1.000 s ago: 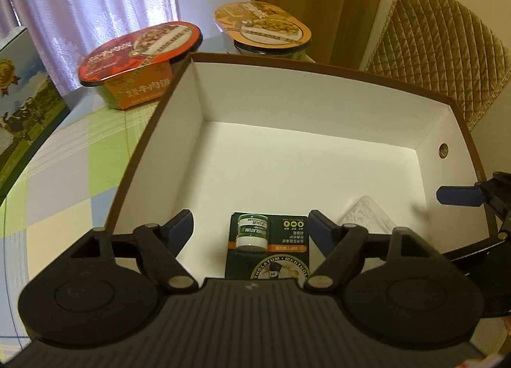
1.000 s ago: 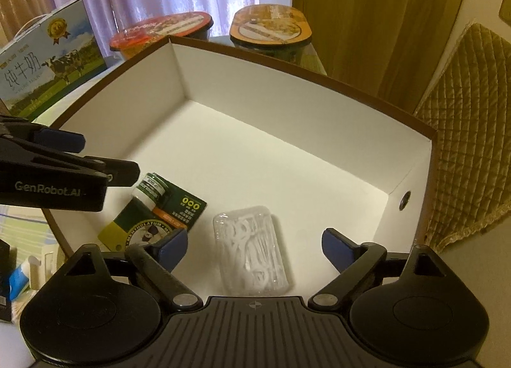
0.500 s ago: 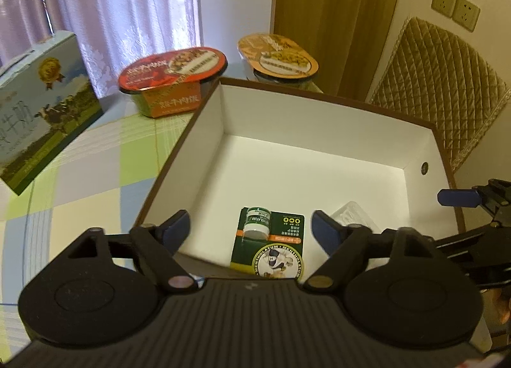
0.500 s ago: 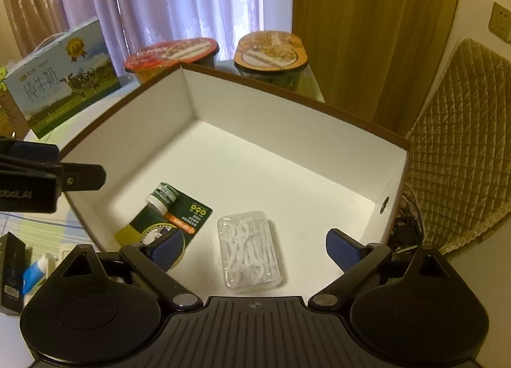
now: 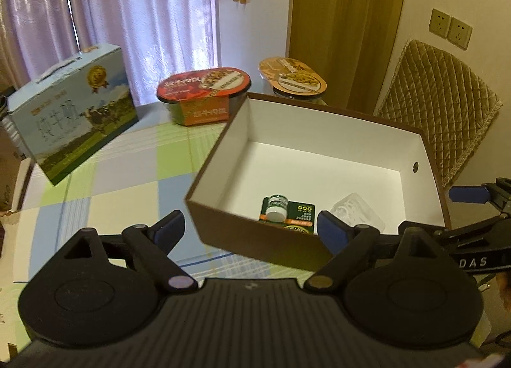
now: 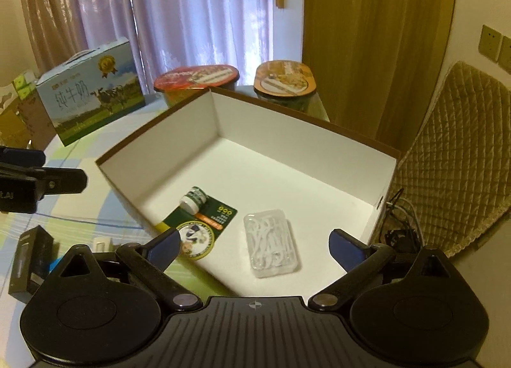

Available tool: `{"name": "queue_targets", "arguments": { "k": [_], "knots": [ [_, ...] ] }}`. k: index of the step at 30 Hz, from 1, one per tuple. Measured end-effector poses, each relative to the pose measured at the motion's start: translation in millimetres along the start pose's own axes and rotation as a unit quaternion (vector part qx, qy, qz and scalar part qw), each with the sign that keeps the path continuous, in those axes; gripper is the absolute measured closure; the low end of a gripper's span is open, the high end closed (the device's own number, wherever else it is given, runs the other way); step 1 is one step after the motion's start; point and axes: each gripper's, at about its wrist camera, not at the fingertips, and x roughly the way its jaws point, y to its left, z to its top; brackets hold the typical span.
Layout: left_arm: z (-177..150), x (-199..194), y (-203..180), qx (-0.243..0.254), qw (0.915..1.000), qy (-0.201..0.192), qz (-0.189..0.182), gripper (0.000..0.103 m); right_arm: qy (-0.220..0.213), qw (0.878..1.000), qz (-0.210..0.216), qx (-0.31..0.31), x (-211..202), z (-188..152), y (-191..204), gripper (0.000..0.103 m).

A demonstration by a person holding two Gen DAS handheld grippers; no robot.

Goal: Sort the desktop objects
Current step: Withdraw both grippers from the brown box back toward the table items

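Note:
A brown box with a white inside (image 5: 223, 131) (image 6: 306, 151) sits on the checked tablecloth. Inside it lie a green card pack with a small white-capped jar (image 5: 277, 208) (image 6: 191, 200) and a clear case of floss picks (image 6: 271, 242) (image 5: 356, 210). My left gripper (image 5: 250, 229) is open and empty, held above the box's near wall. My right gripper (image 6: 255, 242) is open and empty too, above the box's near right corner, over the floss case. Each gripper shows at the edge of the other's view.
A milk carton box (image 5: 70, 116) stands at the left. Two instant noodle bowls, red (image 5: 204, 96) and orange (image 5: 292, 79), sit behind the box. A black item (image 6: 28, 259) lies on the table at the near left. A quilted chair back (image 5: 440, 106) is on the right.
Both grippers have pulled back and up, away from the box, so more of the table and room shows. The items in the box have not moved.

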Motion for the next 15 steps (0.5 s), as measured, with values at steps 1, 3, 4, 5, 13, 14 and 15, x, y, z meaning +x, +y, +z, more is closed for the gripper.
{"name": "queue_targets", "arguments": {
  "k": [1, 3, 4, 5, 13, 14, 15],
  "knots": [
    [-3, -7, 1, 0.001, 1.0000, -0.004, 0.002, 0.015, -0.001, 1.000, -0.002, -0.002, -3, -2, 2, 0.006],
    [-8, -19, 4, 0.000, 1.0000, -0.009, -0.001, 0.014, -0.004, 1.000, -0.007, -0.008, -11, -7, 7, 0.006],
    [-11, -25, 6, -0.001, 0.9999, -0.011, -0.002, 0.013, -0.005, 1.000, -0.008, -0.009, -14, -9, 9, 0.005],
    [-14, -30, 8, -0.002, 0.9999, -0.013, -0.003, 0.011, -0.008, 1.000, -0.007, -0.009, -19, -12, 11, 0.005],
    [-42, -67, 21, -0.008, 0.9998, -0.019, 0.005, 0.010, -0.029, 0.999, 0.020, -0.002, -48, -29, 24, 0.005],
    [-46, -71, 22, -0.009, 0.9998, -0.018, 0.006, 0.009, -0.031, 0.999, 0.023, -0.005, -50, -31, 26, 0.005],
    [-49, -74, 23, -0.009, 0.9998, -0.018, 0.006, 0.009, -0.033, 0.999, 0.025, -0.009, -53, -33, 28, 0.005]
  ]
}}
